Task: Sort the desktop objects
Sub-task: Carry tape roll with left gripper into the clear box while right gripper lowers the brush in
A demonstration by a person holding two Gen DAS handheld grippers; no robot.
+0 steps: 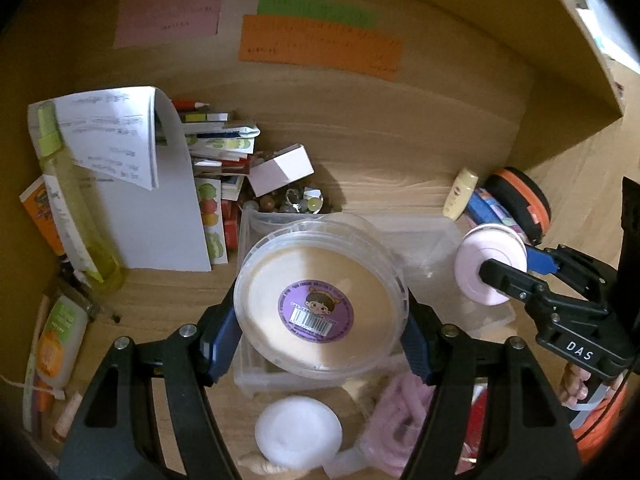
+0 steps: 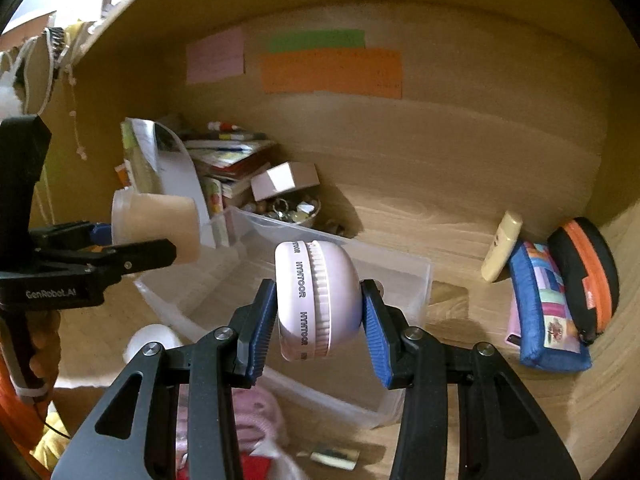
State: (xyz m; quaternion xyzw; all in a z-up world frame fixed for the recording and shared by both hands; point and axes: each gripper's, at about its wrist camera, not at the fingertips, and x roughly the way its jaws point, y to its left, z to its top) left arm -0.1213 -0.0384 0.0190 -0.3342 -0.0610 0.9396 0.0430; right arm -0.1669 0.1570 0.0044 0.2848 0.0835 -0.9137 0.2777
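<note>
Claws both loaded: left claw (image 1: 320, 300) clamps the round tub (image 1: 320, 292), right claw (image 2: 320, 304) clamps the pink case (image 2: 318, 300). Clear bin (image 2: 416, 276) sits just beneath both; lower each level inside before loosening.

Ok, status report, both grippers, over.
Left gripper shut on round tub. Right gripper shut on pink case. Both above clear bin. Nothing blocking.

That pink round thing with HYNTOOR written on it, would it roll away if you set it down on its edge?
Probably. The pink round case has a curved, ridged rim, so on edge it could roll. Its smooth shell looks slippery; the right gripper pinches its flat faces with ribbed blue fingers. It looks hard and likely light.
</note>
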